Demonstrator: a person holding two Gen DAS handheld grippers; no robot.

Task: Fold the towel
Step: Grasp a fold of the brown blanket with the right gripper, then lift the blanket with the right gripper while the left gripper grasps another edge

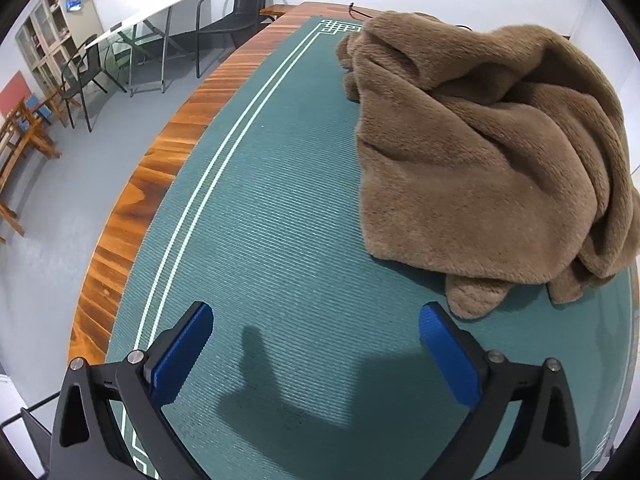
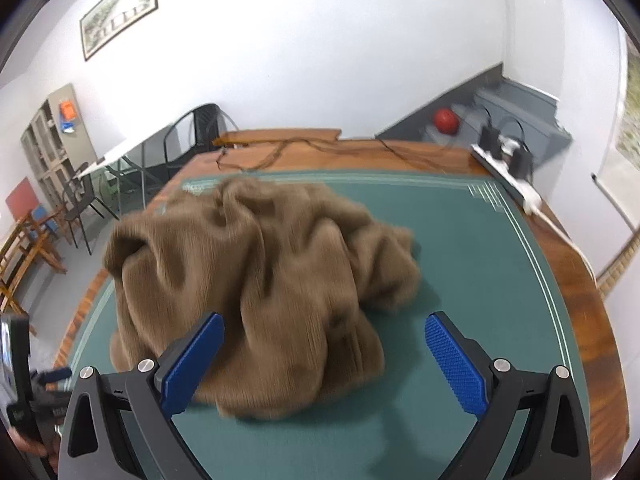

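A brown plush towel [image 1: 480, 140] lies crumpled in a heap on the green mat [image 1: 260, 200]. In the left wrist view it fills the upper right, and a small corner of it rests just ahead of the right blue pad [image 1: 452, 356]. My left gripper [image 1: 316, 320] is open above bare mat, holding nothing. In the right wrist view the same towel [image 2: 260, 280] sits in the middle of the mat [image 2: 480, 260], blurred by motion. My right gripper [image 2: 324, 328] is open, its fingers spread over the near edge of the heap, not touching it as far as I can see.
The mat covers a wooden table [image 1: 132, 216] whose edge runs along the left. A power strip with plugs [image 2: 508, 168] and loose cables [image 2: 280, 152] lie at the far side. Black chairs [image 1: 236, 12], a glass table and a cabinet stand beyond. The other gripper [image 2: 24, 380] shows at the lower left.
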